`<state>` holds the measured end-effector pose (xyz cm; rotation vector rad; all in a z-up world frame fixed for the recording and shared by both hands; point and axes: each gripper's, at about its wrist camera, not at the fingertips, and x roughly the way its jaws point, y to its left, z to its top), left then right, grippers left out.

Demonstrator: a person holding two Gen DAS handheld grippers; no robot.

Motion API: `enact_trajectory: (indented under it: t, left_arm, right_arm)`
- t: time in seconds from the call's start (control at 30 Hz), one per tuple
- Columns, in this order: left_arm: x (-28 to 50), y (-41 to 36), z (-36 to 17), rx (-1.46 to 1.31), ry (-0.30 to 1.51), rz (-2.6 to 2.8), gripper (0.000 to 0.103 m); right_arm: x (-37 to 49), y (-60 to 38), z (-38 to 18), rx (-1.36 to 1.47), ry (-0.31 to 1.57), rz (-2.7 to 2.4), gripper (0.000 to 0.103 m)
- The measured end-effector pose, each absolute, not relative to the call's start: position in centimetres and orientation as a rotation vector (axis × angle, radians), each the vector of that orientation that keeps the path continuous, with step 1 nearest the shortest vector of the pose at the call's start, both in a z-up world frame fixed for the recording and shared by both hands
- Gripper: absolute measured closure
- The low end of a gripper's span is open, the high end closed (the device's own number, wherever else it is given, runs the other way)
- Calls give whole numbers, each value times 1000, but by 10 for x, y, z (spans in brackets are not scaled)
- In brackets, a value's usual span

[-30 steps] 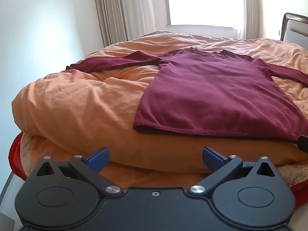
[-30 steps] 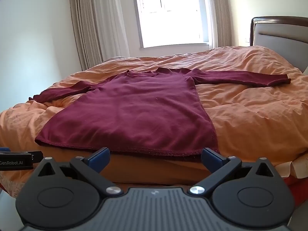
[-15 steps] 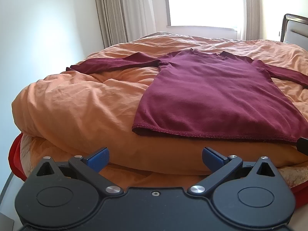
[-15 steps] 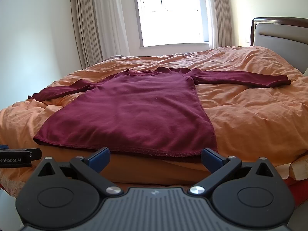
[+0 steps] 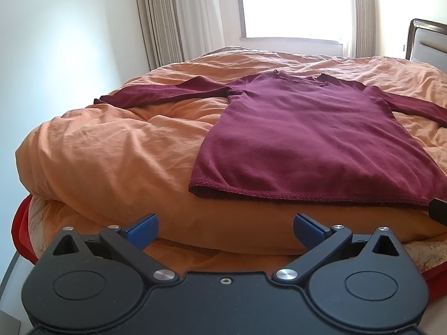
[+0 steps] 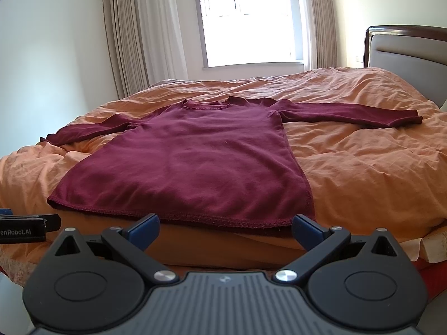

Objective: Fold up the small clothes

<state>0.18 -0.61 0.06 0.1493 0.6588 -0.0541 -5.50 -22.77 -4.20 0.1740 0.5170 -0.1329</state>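
1. At the far left, cream pleated curtains hang beside a bright window.
2. The left hand-held gripper, black with blue fingertips, is released: its jaws stand wide apart, holding nothing, low in front of the bed's near edge.
3. A maroon long-sleeved knit shirt lies flat, unfolded, on a rumpled orange duvet covering the bed. Its stitched hem runs along the near edge of the bed; the neckline points toward the window. Both sleeves stretch straight out sideways.
4. The right hand-held gripper, same build, is also released, jaws spread and empty, just short of the hem's right half.
5. At the far right stands a grey padded headboard with a dark wooden frame.
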Motion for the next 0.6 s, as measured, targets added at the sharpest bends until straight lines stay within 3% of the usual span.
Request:
enact_trajectory:
  t: [0.6]
  left_arm:
    - [15, -1, 2, 153, 688, -31, 0]
  right_arm:
    - [-43, -235, -39, 166, 537, -133, 0]
